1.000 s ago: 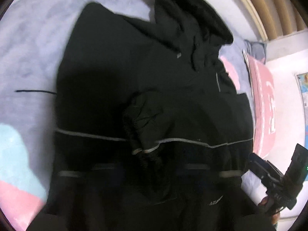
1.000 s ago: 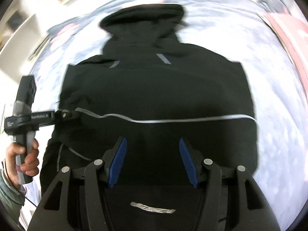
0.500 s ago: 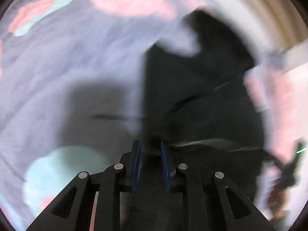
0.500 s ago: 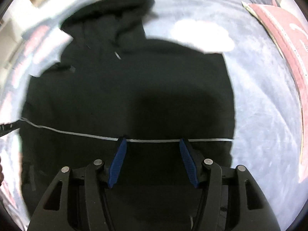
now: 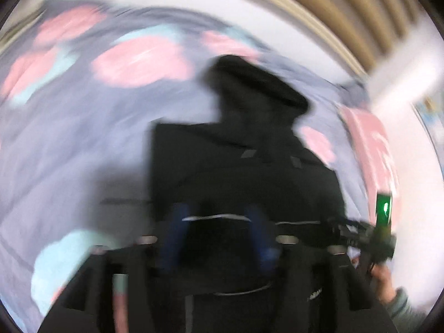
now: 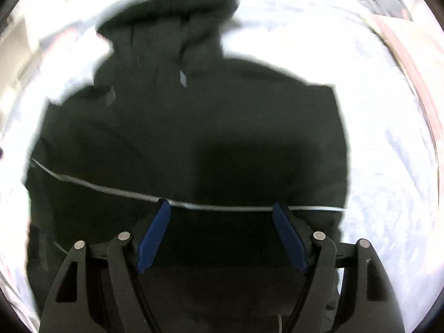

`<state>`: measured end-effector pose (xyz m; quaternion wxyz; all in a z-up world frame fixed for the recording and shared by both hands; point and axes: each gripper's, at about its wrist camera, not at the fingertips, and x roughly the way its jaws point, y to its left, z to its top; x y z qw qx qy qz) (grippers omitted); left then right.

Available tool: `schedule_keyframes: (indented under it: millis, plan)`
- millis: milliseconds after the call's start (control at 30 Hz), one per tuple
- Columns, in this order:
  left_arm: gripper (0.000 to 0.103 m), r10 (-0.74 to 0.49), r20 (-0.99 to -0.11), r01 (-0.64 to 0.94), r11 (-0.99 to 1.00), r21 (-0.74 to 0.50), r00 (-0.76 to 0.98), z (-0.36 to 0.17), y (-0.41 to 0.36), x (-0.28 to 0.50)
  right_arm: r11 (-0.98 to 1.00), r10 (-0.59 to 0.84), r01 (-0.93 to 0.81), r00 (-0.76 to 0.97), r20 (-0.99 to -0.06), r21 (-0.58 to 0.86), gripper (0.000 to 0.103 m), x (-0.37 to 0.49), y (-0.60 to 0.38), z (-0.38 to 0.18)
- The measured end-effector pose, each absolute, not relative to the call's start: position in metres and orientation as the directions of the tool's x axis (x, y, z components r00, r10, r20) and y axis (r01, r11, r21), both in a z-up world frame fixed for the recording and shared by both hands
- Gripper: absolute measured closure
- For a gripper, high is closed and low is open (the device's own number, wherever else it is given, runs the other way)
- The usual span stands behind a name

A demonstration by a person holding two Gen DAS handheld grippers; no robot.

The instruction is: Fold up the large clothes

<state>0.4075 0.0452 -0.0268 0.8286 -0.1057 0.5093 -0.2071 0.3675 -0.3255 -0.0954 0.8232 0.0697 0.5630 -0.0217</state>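
Black jacket (image 6: pixel 194 127) – matt cloth, soft folds at the hood, with a thin shiny silver-grey reflective strip (image 6: pixel 230 207) just ahead of the right claw (image 6: pixel 222 211) tips. Right claw fingers (image 6: pixel 154 236): ribbed blue pads, matt black plastic body, small bright metal pivot pins. Left claw (image 5: pixel 219 216) blurred – same blue pads, black frame. Bedspread (image 5: pixel 83 127) beyond and left of the left claw: soft matt fabric, lavender with pink and pale-blue patches.
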Motion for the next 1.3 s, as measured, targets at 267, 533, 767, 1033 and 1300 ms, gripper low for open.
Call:
schedule_keyframes:
  millis: [267, 533, 767, 1033, 1300]
  plan:
    - [0.038, -0.383, -0.884, 0.291, 0.907, -0.306, 0.266, -0.099, -0.031, 0.418, 0.978, -0.066, 0.210, 0.337, -0.939, 0.007, 0.023, 0.359, -0.369, -0.100]
    - [0.042, -0.303, -0.929, 0.228, 0.940, -0.254, 0.214, -0.148, -0.017, 0.417, 0.873, 0.150, 0.413, 0.274, -0.950, 0.257, 0.015, 0.339, -0.416, -0.164]
    - [0.042, -0.335, -0.894, 0.230, 0.934, -0.273, 0.299, -0.093, 0.005, 0.403, 0.972, -0.086, 0.234, 0.402, -0.912, 0.011, 0.021, 0.337, -0.363, -0.081]
    - [0.042, -0.313, -0.888, 0.155, 0.949, -0.275, 0.338, -0.101, 0.016, 0.418, 0.999, 0.008, 0.046, 0.390, -0.921, 0.028, 0.021, 0.361, -0.298, -0.096]
    - [0.042, -0.166, -0.936, 0.197, 0.975, -0.107, 0.312, -0.129, 0.005, 0.414, 0.999, 0.008, 0.028, 0.307, -0.952, 0.017, 0.021, 0.357, -0.281, -0.126]
